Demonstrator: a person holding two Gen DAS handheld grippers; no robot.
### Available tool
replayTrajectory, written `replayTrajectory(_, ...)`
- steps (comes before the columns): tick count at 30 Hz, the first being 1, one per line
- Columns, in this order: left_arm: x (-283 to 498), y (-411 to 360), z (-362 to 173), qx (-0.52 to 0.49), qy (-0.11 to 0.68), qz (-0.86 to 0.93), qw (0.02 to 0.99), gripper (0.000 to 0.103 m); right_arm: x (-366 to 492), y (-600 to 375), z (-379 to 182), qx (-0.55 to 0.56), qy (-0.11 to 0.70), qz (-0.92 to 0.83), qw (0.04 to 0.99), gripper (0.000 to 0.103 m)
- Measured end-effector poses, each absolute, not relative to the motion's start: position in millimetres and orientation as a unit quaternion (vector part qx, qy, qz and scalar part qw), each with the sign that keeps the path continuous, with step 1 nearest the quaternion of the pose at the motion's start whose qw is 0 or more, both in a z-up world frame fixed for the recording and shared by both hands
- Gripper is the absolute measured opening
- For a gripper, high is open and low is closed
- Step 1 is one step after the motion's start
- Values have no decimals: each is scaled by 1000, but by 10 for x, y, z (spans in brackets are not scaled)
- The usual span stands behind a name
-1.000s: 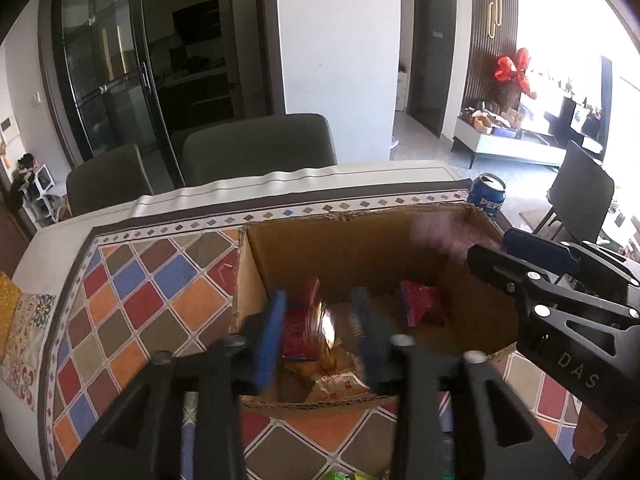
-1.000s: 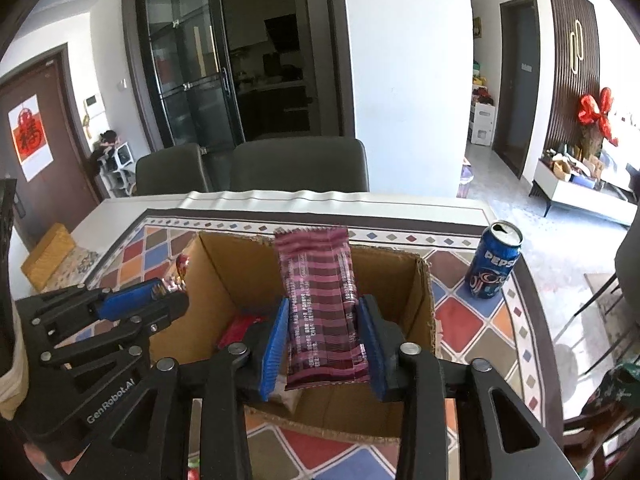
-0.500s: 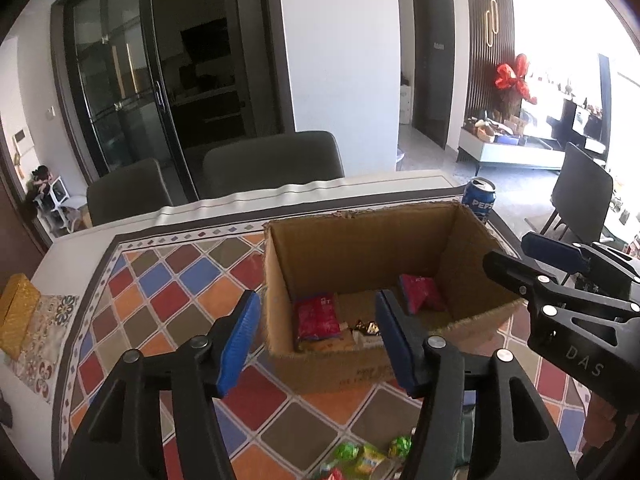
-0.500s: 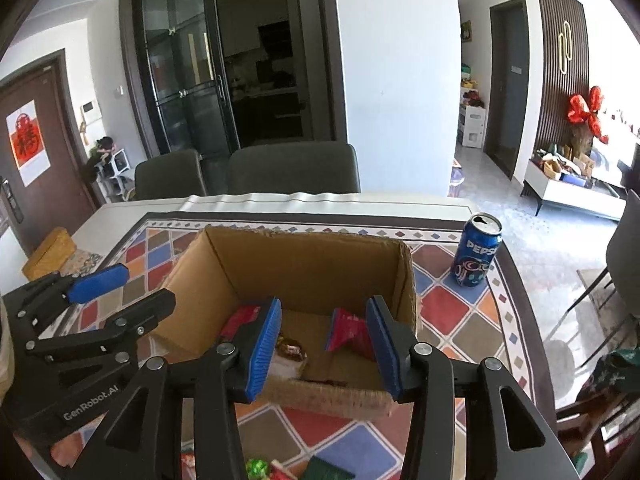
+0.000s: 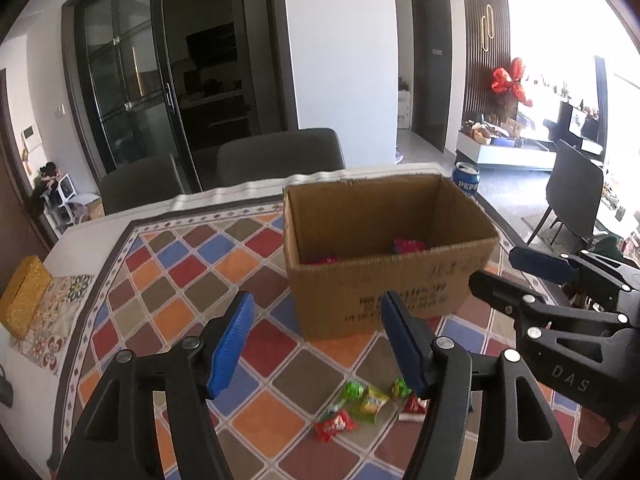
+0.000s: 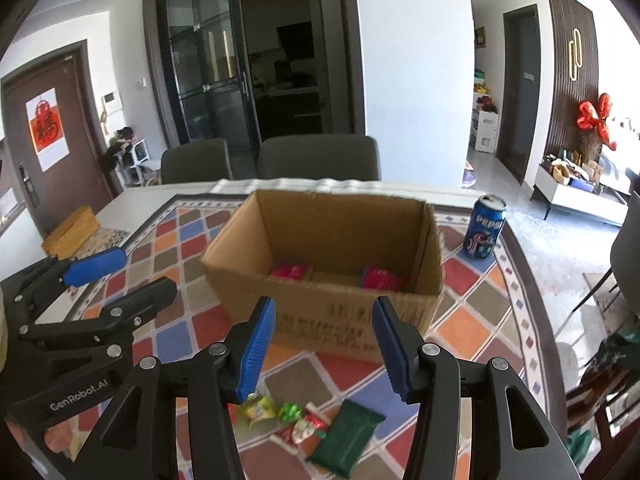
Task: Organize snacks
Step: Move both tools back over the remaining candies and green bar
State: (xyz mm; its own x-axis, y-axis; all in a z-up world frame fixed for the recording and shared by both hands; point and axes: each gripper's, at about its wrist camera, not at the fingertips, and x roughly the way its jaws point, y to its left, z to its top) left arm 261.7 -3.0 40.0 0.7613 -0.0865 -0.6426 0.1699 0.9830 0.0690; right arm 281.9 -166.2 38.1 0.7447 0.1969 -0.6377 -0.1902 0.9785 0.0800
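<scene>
place: home dining room | cues: dining chairs (image 6: 318,158), patterned tablecloth (image 5: 180,280), glass doors (image 6: 208,80)

A blue can (image 6: 484,227) standing on the table beside the cardboard box is showing the word "PEPSI" in white. The left gripper (image 6: 120,276) is bearing "GenRobot.AI" on its black body, and the right gripper (image 5: 516,268) is bearing "DAS". Dark printing is running across the front of the cardboard box (image 6: 332,322), too blurred to read.

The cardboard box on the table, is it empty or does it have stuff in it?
Not empty. The cardboard box is open-topped, and red snack packets lie on its floor, with much bare floor showing.
</scene>
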Motion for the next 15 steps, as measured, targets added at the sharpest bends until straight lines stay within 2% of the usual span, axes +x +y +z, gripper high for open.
replayTrajectory(15, 2273, 122, -76, 35, 390, -71, 917, 65, 2467, -1544, -76, 4, 400, 111, 910, 52)
